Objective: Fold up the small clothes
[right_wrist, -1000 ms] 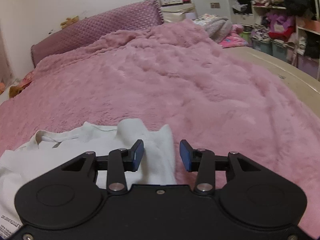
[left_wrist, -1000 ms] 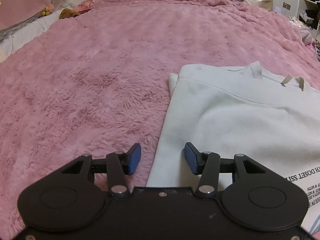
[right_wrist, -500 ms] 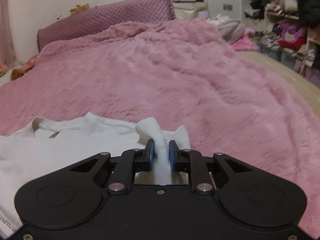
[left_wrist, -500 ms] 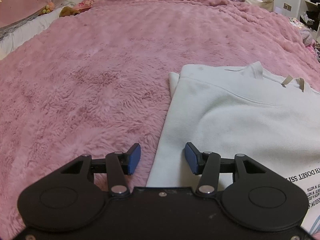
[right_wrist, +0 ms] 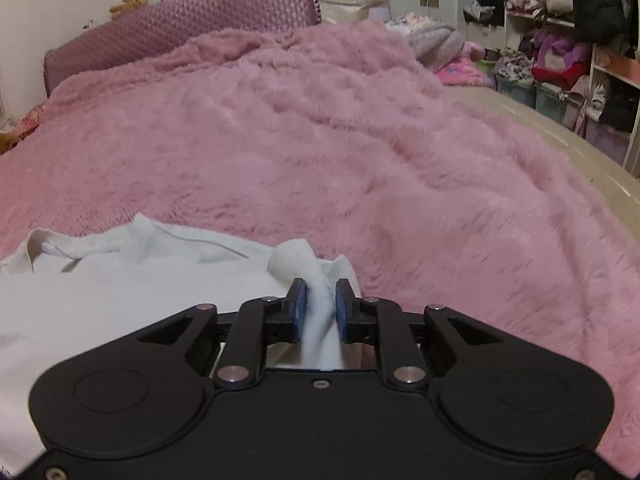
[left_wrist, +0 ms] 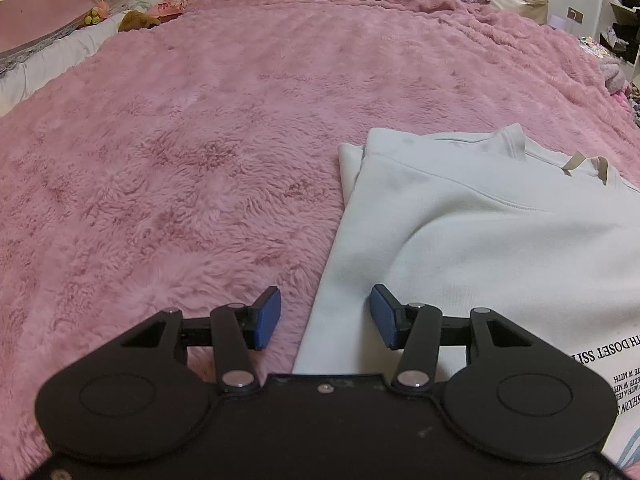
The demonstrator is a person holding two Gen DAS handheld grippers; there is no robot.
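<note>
I am working at a bed covered by a pink blanket (left_wrist: pixel 192 168), where a white shirt (left_wrist: pixel 472 232) is lying flat on the near right part, its collar toward the far side. My right gripper (right_wrist: pixel 321 307) is pinching a raised fold of the shirt's right edge between its blue pads (right_wrist: pixel 299 310), the jaws standing narrow with cloth bunching up between them. My left gripper (left_wrist: pixel 325 318) is hovering with its jaws spread wide over the shirt's left edge, one pad above the blanket and the other above the cloth, gripping nothing. Black print (left_wrist: pixel 608 356) is showing on the shirt near my left gripper. Shelves (right_wrist: pixel 580 44) are standing at the far right.
</note>
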